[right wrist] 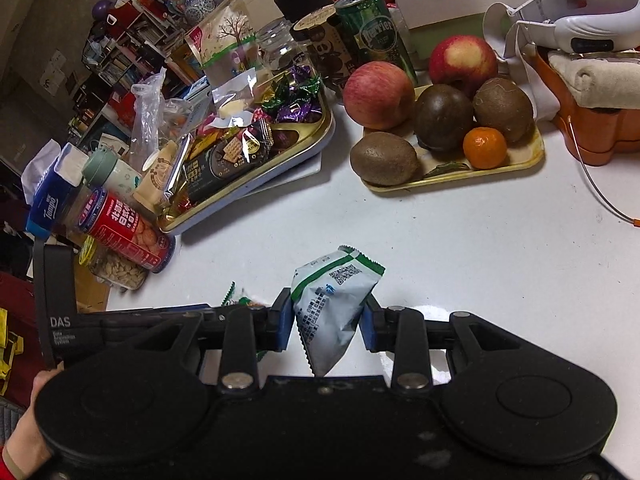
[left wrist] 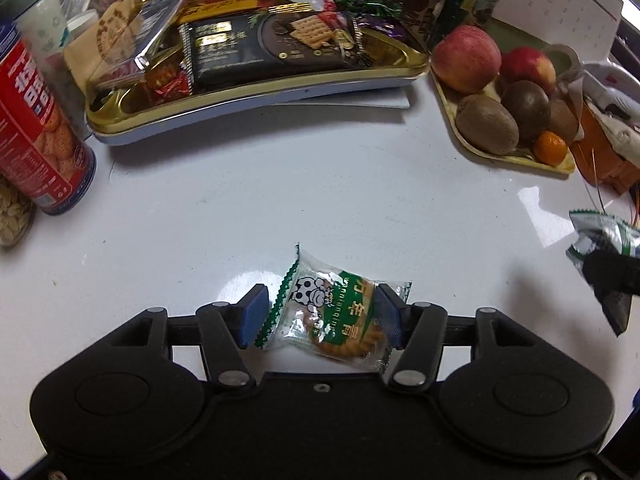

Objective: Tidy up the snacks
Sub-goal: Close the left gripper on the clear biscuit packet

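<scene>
My left gripper [left wrist: 320,312] is shut on a clear green-edged biscuit packet [left wrist: 332,316] with a cow picture, just above the white table. My right gripper [right wrist: 326,318] is shut on a second packet [right wrist: 332,308], grey-white back side up with a QR code; it also shows at the right edge of the left wrist view [left wrist: 604,240]. The gold snack tray [left wrist: 256,92] at the back holds a black cracker pack [left wrist: 272,46] and several wrapped sweets; it lies far left in the right wrist view [right wrist: 320,136].
A fruit tray [right wrist: 536,156] with apples, kiwis and a mandarin sits at the back right. A red biscuit can [left wrist: 36,132] and a jar of seeds [right wrist: 116,268] stand left. A green Perrier can [right wrist: 372,36] and an orange box [right wrist: 600,136] stand behind.
</scene>
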Demonstrator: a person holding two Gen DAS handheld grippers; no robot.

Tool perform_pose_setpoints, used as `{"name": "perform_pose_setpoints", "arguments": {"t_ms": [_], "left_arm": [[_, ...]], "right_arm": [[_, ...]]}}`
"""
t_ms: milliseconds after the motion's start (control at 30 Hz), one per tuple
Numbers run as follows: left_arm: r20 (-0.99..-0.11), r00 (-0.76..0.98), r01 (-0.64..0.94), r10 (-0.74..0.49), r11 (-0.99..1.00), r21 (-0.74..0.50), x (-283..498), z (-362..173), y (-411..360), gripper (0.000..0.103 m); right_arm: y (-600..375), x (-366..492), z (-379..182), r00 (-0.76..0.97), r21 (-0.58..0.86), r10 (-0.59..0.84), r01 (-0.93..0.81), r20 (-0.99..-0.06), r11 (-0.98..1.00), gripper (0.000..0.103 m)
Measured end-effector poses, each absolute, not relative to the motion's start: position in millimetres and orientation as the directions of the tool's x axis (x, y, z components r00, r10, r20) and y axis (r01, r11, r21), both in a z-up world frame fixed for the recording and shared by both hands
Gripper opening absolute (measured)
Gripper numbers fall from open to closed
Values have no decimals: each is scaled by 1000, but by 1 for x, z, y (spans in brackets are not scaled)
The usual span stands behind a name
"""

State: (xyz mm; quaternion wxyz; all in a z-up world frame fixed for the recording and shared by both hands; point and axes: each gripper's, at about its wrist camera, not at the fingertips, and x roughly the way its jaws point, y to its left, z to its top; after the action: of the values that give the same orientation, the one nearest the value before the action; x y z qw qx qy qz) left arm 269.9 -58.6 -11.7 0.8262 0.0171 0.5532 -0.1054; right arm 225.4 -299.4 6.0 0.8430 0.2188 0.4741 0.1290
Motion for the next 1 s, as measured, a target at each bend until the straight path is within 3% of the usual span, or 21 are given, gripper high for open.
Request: {"name": "perform_pose_setpoints", "arguments": {"t_ms": [267,467,533,600,733,1000], "left_arm": [[-920,387,283,-63,957,54,268,-10,-80,65],[-932,348,268,-96,963,1,267,-5,-78,66],[-947,302,185,-109,981,-54,267,-3,-70,67],[-961,254,-21,-110,993,-120,264,-3,-53,65],[-927,261,-320,-271,881,-348,249,-7,-27,66],[-921,307,-598,-240,704,-383,250,-19,-26,66]], "right_arm": [[-300,226,10,530,512,442,-17,-724,859,36],[-297,227,12,531,516,450,-29,-717,856,36],[-297,228,12,533,515,452,-35,-716,856,36],[-297,228,12,533,517,454,-35,-714,855,36],[-295,230,15,532,515,458,-48,-712,856,36],[-296,222,24,546,507,464,-82,-698,858,36]]}}
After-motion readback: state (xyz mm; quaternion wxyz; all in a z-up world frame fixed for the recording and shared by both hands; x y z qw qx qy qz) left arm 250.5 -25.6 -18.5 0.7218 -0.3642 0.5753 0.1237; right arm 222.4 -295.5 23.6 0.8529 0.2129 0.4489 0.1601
